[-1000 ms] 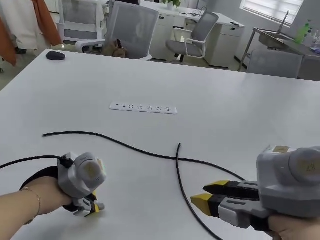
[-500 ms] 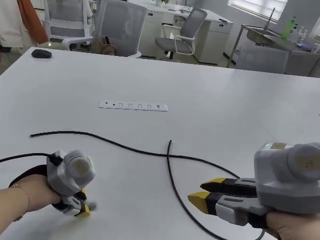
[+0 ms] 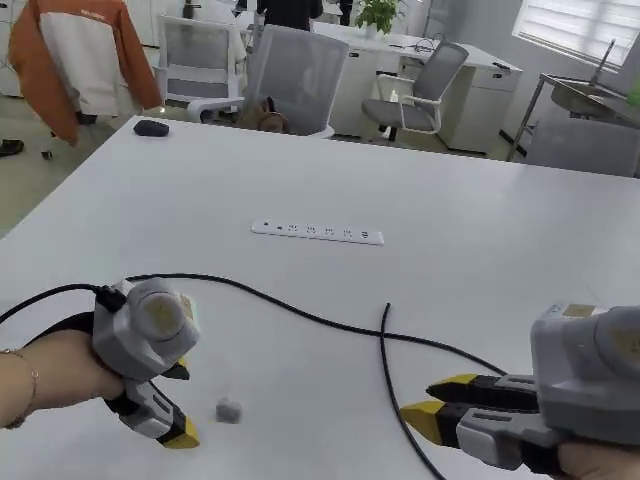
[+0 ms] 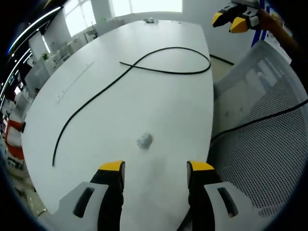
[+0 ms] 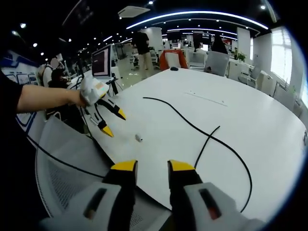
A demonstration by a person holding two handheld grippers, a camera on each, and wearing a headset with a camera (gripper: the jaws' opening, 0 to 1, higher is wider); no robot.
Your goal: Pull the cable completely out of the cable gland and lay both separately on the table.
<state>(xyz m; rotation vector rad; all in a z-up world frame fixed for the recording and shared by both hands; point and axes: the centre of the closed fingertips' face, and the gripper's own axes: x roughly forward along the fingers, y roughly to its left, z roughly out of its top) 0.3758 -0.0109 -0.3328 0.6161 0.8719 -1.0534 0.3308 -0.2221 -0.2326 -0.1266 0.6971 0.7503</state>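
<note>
Fingers (image 4: 111, 168) of the left gripper (image 4: 155, 167) are gaping empty beside the small grey cable gland (image 4: 144, 140); right gripper (image 5: 150, 166) fingers are hovering parted near the thin black cable (image 3: 330, 323).

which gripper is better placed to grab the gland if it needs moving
Left. The left gripper is open with the grey gland lying just ahead of its fingers; the right gripper is farther off, by the cable.

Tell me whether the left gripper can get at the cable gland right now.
Probably yes. The left gripper is open, and the cable gland lies on bare table just ahead of its jaws, apart from the cable.
</note>
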